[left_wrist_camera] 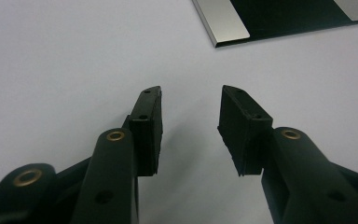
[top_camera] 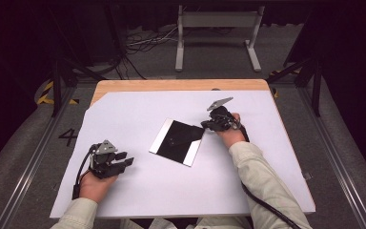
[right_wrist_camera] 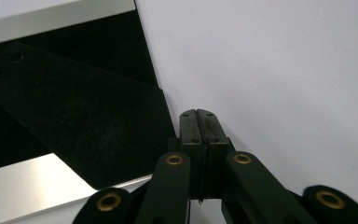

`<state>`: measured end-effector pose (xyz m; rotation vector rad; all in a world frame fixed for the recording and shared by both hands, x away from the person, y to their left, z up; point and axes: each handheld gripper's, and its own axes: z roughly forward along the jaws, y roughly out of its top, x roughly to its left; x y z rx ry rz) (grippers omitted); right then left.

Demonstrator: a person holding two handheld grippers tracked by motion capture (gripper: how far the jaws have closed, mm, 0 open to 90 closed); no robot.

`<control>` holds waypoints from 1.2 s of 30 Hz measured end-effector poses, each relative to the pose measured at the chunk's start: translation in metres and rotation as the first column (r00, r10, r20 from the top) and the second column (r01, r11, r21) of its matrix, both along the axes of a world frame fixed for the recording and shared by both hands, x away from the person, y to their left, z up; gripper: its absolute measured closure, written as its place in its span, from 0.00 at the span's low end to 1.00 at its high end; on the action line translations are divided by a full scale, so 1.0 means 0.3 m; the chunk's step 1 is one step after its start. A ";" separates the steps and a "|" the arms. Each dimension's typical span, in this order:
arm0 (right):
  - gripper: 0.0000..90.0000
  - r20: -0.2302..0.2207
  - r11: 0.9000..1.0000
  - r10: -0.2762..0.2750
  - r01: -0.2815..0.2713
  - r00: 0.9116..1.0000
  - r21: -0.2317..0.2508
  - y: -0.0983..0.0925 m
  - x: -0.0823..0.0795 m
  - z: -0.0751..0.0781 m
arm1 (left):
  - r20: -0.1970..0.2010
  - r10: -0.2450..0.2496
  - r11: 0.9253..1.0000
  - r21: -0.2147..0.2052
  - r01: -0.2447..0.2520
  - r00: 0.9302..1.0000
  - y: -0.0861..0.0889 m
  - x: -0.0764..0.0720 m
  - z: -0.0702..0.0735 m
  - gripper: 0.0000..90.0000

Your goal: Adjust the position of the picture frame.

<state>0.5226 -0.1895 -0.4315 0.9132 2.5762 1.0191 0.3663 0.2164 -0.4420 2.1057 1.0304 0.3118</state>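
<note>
Black and glossy with silvery edge strips, the flat plate (top_camera: 177, 142) lies mid-bench, stiff, thin, likely slippery, best taken by an edge; right gripper (top_camera: 205, 125), pressed together, sits at its corner, left gripper (top_camera: 126, 159) spread, empty, well apart

A: The white sheet (top_camera: 171, 191) is evenly lit from above, while the floor (top_camera: 24, 143) and corners around the table fall off into darkness.

B: Glare?

A: Soft sheen on the plate's (top_camera: 158, 140) 2 silver strips. In both gripper views the near jaws are blurred, casting faint shadows.
</note>
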 end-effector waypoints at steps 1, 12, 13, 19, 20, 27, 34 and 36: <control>1.00 0.003 1.000 0.003 -0.003 1.000 -0.007 0.000 0.002 -0.004 | -0.001 -0.001 1.000 -0.003 0.001 1.000 -0.001 0.001 -0.001 0.66; 1.00 -0.045 0.993 0.106 -0.108 0.993 -0.040 0.007 -0.015 -0.001 | -0.001 -0.019 1.000 0.006 0.019 1.000 -0.014 0.010 -0.002 0.66; 1.00 -0.057 0.990 0.127 -0.130 0.990 -0.051 0.012 -0.020 0.003 | -0.004 -0.017 1.000 0.003 0.017 1.000 -0.015 0.010 -0.002 0.66; 1.00 -0.087 0.971 0.211 -0.219 0.974 -0.093 0.050 -0.070 0.013 | -0.006 -0.013 1.000 0.013 0.013 1.000 -0.022 0.018 0.000 0.67; 1.00 -0.088 0.969 0.219 -0.227 0.972 -0.093 0.053 -0.078 0.013 | -0.001 -0.007 1.000 0.015 0.007 1.000 -0.026 0.020 -0.002 0.68; 1.00 -0.095 0.960 0.263 -0.270 0.960 -0.079 0.079 -0.140 0.008 | -0.019 0.028 0.999 0.046 -0.027 0.999 -0.032 0.035 -0.001 0.83; 1.00 -0.118 0.936 0.328 -0.339 0.937 -0.090 0.117 -0.188 0.013 | -0.026 0.081 0.996 0.044 -0.079 0.996 -0.019 0.050 0.008 0.95; 1.00 -0.111 0.933 0.332 -0.343 0.937 -0.108 0.123 -0.199 0.017 | -0.029 0.104 0.994 0.031 -0.103 0.994 -0.013 0.062 0.011 0.98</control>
